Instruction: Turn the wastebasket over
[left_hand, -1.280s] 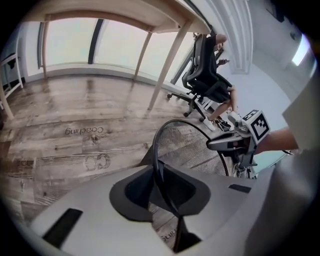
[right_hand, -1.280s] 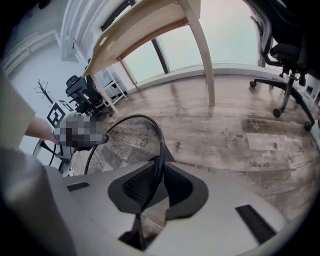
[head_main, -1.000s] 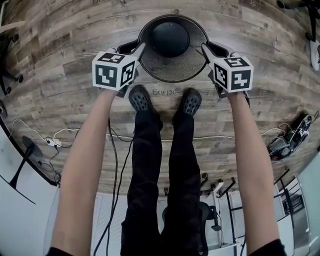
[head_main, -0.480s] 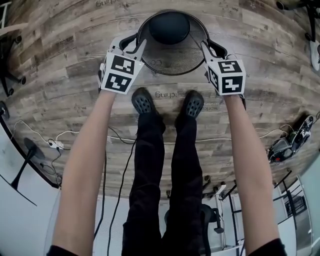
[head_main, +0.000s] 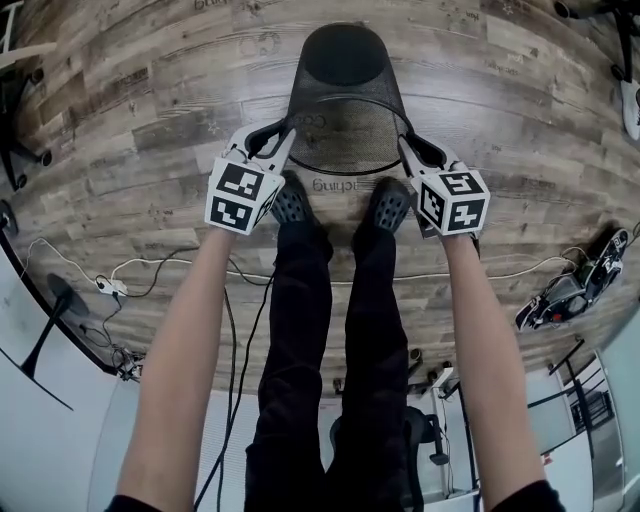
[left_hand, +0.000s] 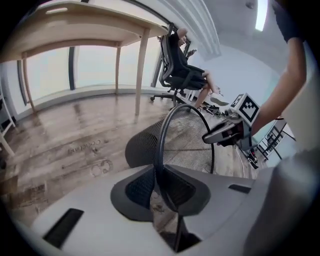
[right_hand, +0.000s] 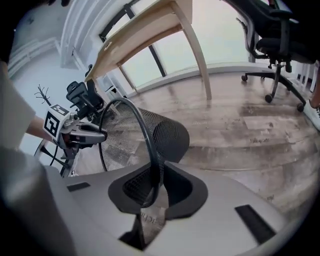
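The black mesh wastebasket (head_main: 345, 90) is tipped on the wooden floor, its open mouth toward the person's feet and its closed bottom pointing away. My left gripper (head_main: 283, 135) pinches the rim on the left, its jaws closing on the black ring. My right gripper (head_main: 408, 148) is shut on the rim's right side. In the left gripper view, the rim runs between the pads of my left gripper (left_hand: 161, 177), with the mesh wall (left_hand: 145, 142) behind. The right gripper view shows my right gripper (right_hand: 152, 185) clamping the rim of the basket (right_hand: 170, 135).
The person's shoes (head_main: 383, 205) stand just below the basket's mouth. Cables (head_main: 150, 270) trail across the floor at left, and a device (head_main: 560, 300) lies at right. A wooden desk (left_hand: 75, 25) and an office chair (left_hand: 182, 70) stand beyond the basket.
The basket has tipped from upright, its bottom swinging away and its mouth turning toward the feet. Both grippers have come nearer the shoes, still holding the rim.
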